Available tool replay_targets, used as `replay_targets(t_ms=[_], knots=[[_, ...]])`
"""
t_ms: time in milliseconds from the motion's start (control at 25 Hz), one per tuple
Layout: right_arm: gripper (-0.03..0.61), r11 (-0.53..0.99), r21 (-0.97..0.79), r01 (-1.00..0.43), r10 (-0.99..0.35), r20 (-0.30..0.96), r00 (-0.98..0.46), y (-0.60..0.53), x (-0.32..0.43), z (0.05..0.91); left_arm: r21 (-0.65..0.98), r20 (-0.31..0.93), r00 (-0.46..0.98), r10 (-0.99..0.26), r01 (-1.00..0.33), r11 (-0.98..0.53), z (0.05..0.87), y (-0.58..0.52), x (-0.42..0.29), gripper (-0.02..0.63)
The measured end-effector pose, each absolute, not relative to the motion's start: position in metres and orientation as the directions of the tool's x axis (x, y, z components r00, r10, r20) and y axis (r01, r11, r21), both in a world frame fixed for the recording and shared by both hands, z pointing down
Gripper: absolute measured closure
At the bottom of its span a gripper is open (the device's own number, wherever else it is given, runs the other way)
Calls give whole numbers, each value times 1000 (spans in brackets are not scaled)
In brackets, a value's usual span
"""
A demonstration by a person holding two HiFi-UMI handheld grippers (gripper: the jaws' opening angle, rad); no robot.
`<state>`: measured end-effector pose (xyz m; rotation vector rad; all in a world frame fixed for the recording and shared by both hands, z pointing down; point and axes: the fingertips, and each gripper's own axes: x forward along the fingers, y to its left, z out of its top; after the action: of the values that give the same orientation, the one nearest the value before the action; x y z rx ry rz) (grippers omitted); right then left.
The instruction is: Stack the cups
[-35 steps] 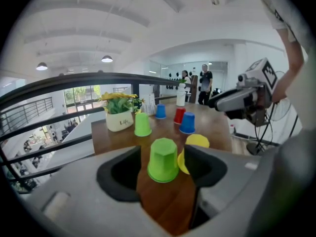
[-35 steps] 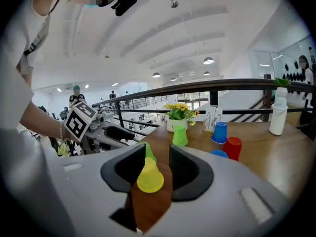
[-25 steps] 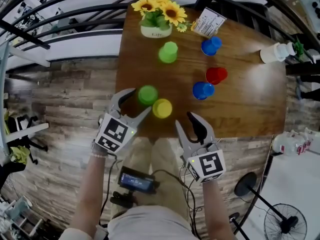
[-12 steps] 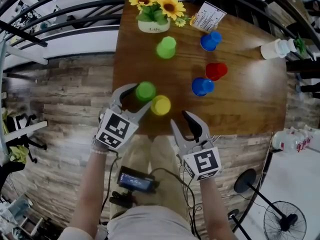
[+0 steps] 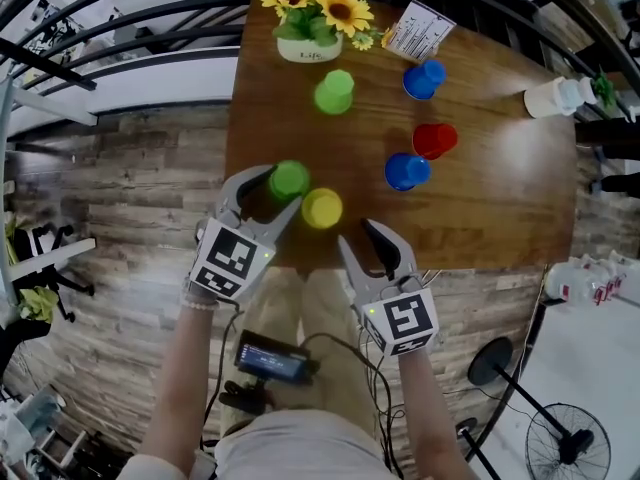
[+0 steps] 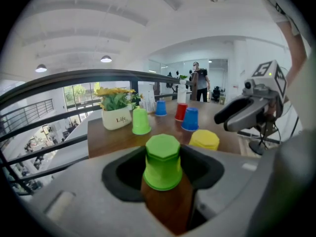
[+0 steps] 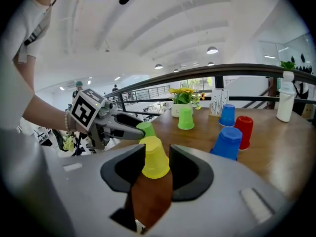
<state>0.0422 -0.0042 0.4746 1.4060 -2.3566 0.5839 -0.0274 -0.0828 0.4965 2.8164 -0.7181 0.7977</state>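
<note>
Several upturned cups stand on the brown wooden table [image 5: 500, 208]. A green cup [image 5: 289, 180] [image 6: 162, 162] sits between the fingers of my left gripper [image 5: 283, 188] [image 6: 163, 181]. Its jaws are closing, and a gap still shows on each side of the cup. A yellow cup [image 5: 322, 208] [image 7: 154, 157] stands beside it, just ahead of my right gripper [image 5: 358, 236] [image 7: 153, 174]. That gripper is open at the table's near edge and holds nothing. Farther off stand another green cup [image 5: 334, 92], a red cup [image 5: 433, 140] and two blue cups [image 5: 406, 171] [image 5: 424, 79].
A white pot of sunflowers [image 5: 310, 48] and a printed card [image 5: 418, 31] stand at the table's far edge. A white bottle [image 5: 553, 98] lies at the right edge. A black railing runs behind the table. Wood floor lies to the left.
My left gripper has moved forward so the green cup now lies between its fingers, and the jaws have narrowed. The right gripper has edged a little toward the table.
</note>
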Motion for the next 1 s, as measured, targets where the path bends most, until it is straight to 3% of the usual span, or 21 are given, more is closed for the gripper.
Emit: replay_targets(t_ms=[1000], knots=[[440,421,-144,-895,-770,465,-437,-23,65,468,34,557,699,-449,-559,-828,502,-42,-49,400]])
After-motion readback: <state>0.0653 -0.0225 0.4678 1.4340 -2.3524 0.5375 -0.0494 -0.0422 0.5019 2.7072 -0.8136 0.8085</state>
